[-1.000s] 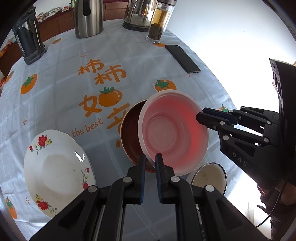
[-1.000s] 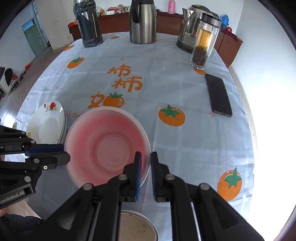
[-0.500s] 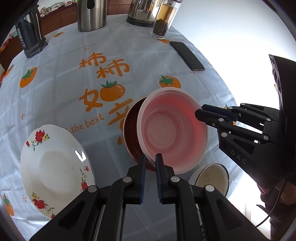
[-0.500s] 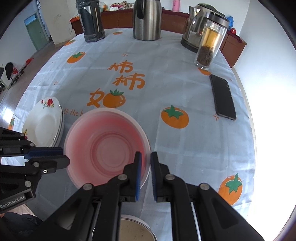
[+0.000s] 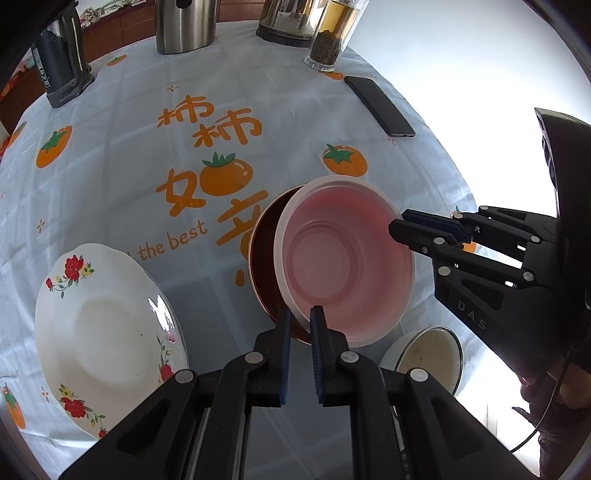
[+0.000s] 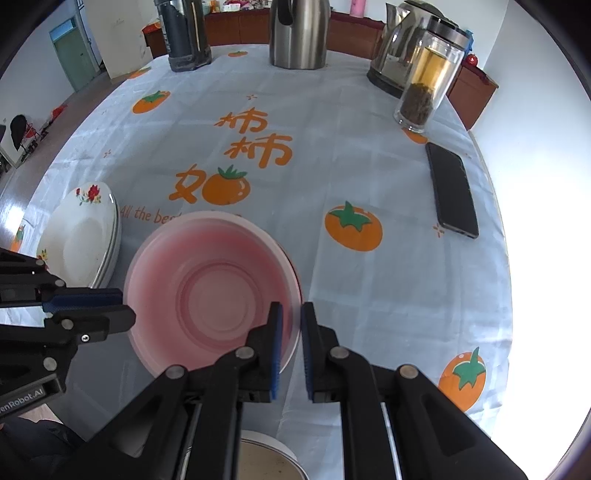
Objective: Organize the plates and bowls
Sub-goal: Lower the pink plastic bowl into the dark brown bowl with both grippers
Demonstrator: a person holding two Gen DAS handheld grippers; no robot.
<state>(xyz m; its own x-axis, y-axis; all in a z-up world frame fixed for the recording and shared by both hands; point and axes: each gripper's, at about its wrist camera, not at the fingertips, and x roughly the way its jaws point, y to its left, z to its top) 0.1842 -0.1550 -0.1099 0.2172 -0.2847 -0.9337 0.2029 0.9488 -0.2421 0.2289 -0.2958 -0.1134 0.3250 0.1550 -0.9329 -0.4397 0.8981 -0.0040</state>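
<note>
A translucent pink bowl hangs tilted just over a dark brown bowl that sits on the table. My left gripper is shut on the pink bowl's near rim. In the right wrist view the left gripper bites the bowl's left edge. My right gripper is shut on the opposite rim, and it comes in from the right in the left wrist view. Only a sliver of the brown bowl shows past the pink one there.
A stack of floral plates lies to the left. A small white bowl stands at the near table edge. A phone, a glass tea bottle, a kettle, a steel flask and a black jug stand farther back.
Both grippers keep the same hold on the pink bowl. The views have crept slightly, and the bowl stays over the brown one.
</note>
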